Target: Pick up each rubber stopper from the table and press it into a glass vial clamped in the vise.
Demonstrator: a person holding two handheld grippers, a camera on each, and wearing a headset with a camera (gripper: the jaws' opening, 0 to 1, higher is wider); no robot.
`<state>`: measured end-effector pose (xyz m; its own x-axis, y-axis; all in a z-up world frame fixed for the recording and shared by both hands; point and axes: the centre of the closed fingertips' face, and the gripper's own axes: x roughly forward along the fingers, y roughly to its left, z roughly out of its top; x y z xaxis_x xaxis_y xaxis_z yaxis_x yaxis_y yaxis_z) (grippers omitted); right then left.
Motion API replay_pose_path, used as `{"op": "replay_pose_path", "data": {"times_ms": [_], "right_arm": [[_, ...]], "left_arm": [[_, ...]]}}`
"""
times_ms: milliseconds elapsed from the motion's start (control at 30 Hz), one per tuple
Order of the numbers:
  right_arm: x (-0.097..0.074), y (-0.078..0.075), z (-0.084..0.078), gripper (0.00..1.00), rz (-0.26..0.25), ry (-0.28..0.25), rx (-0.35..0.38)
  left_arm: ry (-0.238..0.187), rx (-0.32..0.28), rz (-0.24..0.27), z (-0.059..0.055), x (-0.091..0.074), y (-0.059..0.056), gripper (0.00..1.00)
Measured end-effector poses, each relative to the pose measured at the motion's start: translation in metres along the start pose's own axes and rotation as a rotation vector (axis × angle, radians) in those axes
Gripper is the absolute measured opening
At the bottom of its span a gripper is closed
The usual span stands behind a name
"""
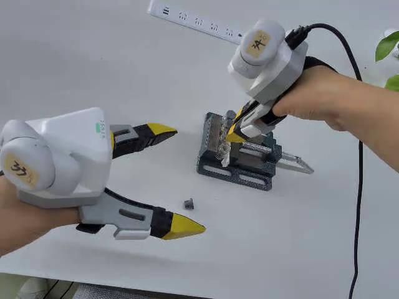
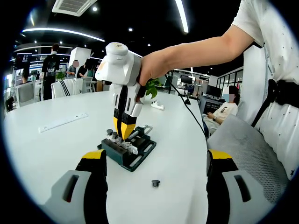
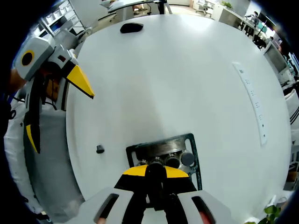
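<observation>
Stopper (image 1: 189, 203): 1 small dark one lies loose on the white tabletop (image 1: 124, 75), near the vise (image 1: 249, 171) on its near side and apart from it, untouched. It sits roughly between and just ahead of the tips of the left tongs (image 1: 188, 180), which hover above the tabletop, released, jaws spread wide, nothing in them. Vials (image 1: 219, 140): a short row clamped upright in the vise. The right tongs (image 1: 237, 134) point steeply down onto that row, clenched, yellow tips together and on or just over a vial mouth. Step in hand, by my reading: the right tongs are pressing or seating a stopper into a vial while the left waits on the loose one. Next move likely calls for the left tongs to drop over the loose stopper, pinch it across its sides without tipping it, carry it to an open vial, line it up square and push straight down so the glass isn't levered sideways. Hard to make out: whether anything is pinched between the right tips, since they cover the contact point; how many vials there are; and which are already plugged, though in the right gripper view 1 top looks grey-capped. Which way up the loose stopper lies is too small to tell.
</observation>
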<state>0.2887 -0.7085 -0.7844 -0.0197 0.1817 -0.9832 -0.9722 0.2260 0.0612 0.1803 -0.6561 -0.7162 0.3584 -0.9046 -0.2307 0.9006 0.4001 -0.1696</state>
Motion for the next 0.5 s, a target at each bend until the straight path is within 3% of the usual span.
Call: {"op": "replay_pose_path", "data": {"times_ms": [500], "right_arm": [[-0.0009,0.0006,0.0003,0.09,0.003,-0.013,0.012]], "left_arm": [[-0.005,-0.006,-0.002,0.0004,0.0019,0.0003,0.86]]}}
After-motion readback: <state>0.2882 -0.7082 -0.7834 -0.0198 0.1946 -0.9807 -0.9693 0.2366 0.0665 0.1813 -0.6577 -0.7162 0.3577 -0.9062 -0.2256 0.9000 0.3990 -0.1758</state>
